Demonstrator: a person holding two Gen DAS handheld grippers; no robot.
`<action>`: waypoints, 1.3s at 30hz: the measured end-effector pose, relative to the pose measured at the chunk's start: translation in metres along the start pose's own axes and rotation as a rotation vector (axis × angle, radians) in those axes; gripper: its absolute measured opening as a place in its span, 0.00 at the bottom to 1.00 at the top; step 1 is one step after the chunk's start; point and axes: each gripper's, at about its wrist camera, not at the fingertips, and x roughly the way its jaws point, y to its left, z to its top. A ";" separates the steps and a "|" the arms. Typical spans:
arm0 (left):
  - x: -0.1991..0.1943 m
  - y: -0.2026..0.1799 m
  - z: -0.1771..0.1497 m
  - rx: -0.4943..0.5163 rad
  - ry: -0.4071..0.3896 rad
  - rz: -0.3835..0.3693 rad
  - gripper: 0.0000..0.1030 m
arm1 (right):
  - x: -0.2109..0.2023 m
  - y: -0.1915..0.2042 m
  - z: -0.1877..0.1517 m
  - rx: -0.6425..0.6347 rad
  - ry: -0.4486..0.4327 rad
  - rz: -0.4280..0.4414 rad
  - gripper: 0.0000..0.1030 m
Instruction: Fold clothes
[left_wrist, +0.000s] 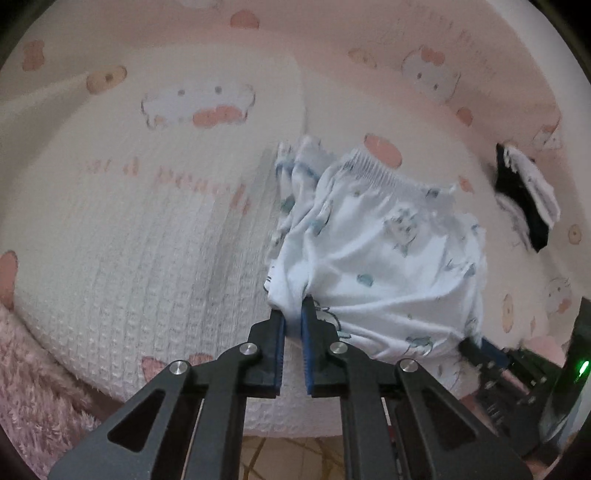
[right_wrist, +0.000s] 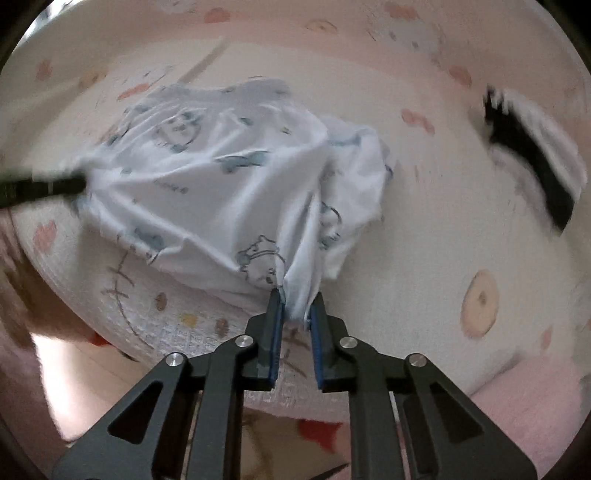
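Shorts (left_wrist: 373, 251) in white cotton with a small blue-grey animal print hang bunched between my two grippers above the bed, the gathered elastic waistband (left_wrist: 373, 166) at the far side in the left wrist view. My left gripper (left_wrist: 293, 314) is clamped on a fold of the fabric near one lower corner, the blue pads (left_wrist: 307, 332) pinching cloth between their tips. My right gripper (right_wrist: 297, 306) is likewise closed on a twisted bundle of the same garment (right_wrist: 221, 177), which fans out and away from the fingertips; that view is blurred, so the print is hard to read there. From the right wrist camera my left gripper's black fingers (right_wrist: 40, 188) reach in from the left edge to the cloth's far corner. Underneath lies a cream waffle-textured bedspread (left_wrist: 147, 258) printed with pink bows, biscuits and cartoon faces. A black-and-white garment (left_wrist: 524, 195) lies on the bedspread to the right, well apart from the shorts. A pink fluffy blanket (left_wrist: 33, 380) shows at the lower left edge.
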 end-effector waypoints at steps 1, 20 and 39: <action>0.000 0.002 0.000 -0.013 0.007 -0.002 0.09 | 0.001 -0.005 0.000 0.024 0.010 0.009 0.12; -0.011 -0.026 0.003 0.091 -0.034 -0.142 0.31 | -0.028 -0.006 0.018 0.050 -0.084 0.141 0.36; 0.020 -0.072 0.043 0.272 0.002 -0.101 0.28 | -0.024 -0.010 0.091 0.054 -0.131 0.154 0.47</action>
